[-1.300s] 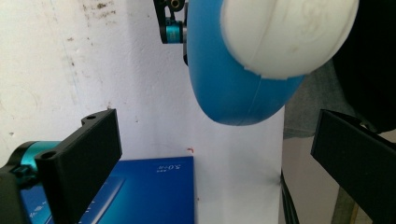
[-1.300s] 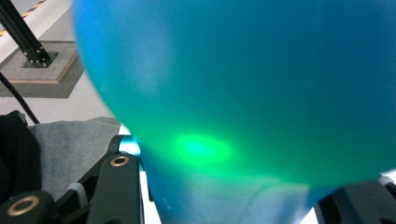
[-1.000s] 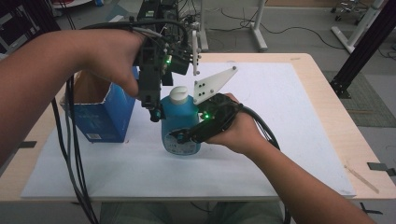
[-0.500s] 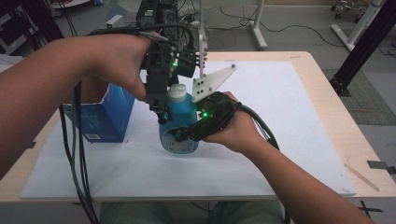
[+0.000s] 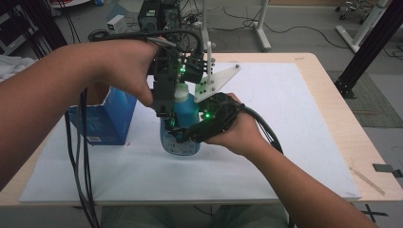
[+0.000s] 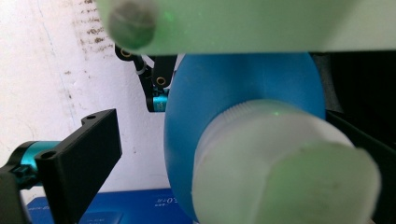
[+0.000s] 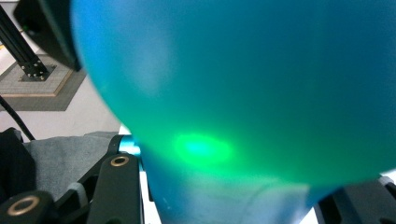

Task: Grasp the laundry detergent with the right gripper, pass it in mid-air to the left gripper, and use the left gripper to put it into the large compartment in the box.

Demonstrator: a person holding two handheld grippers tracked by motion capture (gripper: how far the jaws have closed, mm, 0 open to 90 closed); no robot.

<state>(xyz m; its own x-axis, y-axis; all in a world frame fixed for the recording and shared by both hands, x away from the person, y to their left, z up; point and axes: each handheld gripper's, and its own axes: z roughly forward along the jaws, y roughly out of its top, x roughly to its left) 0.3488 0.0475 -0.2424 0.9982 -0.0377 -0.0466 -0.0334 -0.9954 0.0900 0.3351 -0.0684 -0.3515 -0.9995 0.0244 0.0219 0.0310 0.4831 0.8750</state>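
Bottle [image 5: 183, 124] upright on white mat [image 5: 285, 142], beside blue box [image 5: 107, 118]. Right gripper [image 5: 183, 135] clamps bottle body. Left gripper [image 5: 166, 111] above, 2 jaws wide around white cap [image 6: 280, 163].

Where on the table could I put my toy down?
The white mat lies bare right of the blue bottle, out to the table's wooden edge, and along the front. It is crowded left: the blue box, cables and both grippers.

No legible text — labels too blurred.
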